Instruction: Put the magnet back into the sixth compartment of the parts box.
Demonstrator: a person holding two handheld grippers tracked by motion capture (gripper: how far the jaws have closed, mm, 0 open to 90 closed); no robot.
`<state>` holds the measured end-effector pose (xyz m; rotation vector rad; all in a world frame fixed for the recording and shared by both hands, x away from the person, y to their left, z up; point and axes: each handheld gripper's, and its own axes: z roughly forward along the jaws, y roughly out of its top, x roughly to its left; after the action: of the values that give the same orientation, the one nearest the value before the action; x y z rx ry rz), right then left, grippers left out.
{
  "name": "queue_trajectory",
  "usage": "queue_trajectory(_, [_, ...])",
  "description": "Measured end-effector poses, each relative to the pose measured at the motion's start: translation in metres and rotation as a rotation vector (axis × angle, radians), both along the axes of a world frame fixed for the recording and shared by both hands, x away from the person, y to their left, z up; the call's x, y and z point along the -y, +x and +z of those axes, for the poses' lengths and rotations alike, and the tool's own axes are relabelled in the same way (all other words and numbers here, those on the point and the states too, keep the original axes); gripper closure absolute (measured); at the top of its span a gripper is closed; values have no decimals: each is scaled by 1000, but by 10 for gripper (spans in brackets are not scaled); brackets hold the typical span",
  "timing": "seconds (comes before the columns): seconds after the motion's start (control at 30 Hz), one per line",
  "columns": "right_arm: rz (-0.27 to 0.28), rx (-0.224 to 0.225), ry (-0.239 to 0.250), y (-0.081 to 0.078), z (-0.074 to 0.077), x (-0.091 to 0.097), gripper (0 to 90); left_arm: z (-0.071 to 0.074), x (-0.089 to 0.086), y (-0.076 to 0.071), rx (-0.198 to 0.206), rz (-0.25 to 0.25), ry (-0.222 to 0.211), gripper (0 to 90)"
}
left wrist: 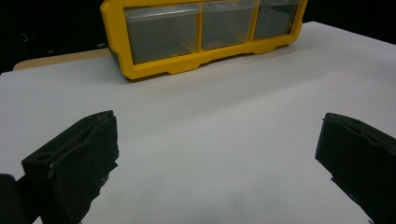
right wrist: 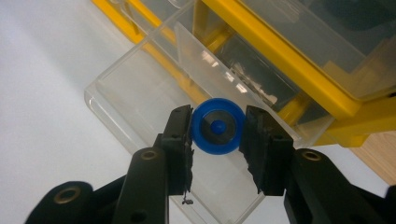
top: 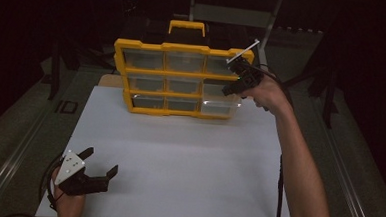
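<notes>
The bottom-right drawer point(right wrist: 154, 107) of the yellow organizer point(top: 182, 78) is already pulled out; the blue disc point(right wrist: 217, 126) hangs above it, not yet dropped in. Release and closing the drawer remain. The right gripper point(right wrist: 217, 127) is clamped on the disc's rim — jaws partly closed. The left gripper point(top: 100, 166) rests on the worktop point(top: 188, 158), jaws wide apart, holding nothing.

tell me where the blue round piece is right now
In the right gripper view the blue round piece sits between the right gripper's jaws, above the pulled-out clear drawer at the yellow organizer's lower right.
</notes>
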<state>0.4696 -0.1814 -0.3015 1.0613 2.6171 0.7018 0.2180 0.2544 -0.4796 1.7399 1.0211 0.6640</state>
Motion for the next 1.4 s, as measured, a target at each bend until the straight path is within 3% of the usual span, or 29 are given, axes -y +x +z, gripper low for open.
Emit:
queue_trajectory(0.1, [-15,33,17,0,-1,0,308,0,0,0,0,2,-2,0])
queue_trajectory(0.2, [-21,38,39,-1,0,1,170,0,-1,0,1,3,-4,0])
queue_trajectory(0.27, [-19,41,33,-2,0,1,145,0,0,0,0,3,-3,0])
queue_trajectory(0.93, [54,68,66,-22,-1,-1,139,0,0,0,2,4,-3,0])
queue_trajectory(1.4, [125,91,54,-39,3,-7,139,0,0,-1,2,6,-3,0])
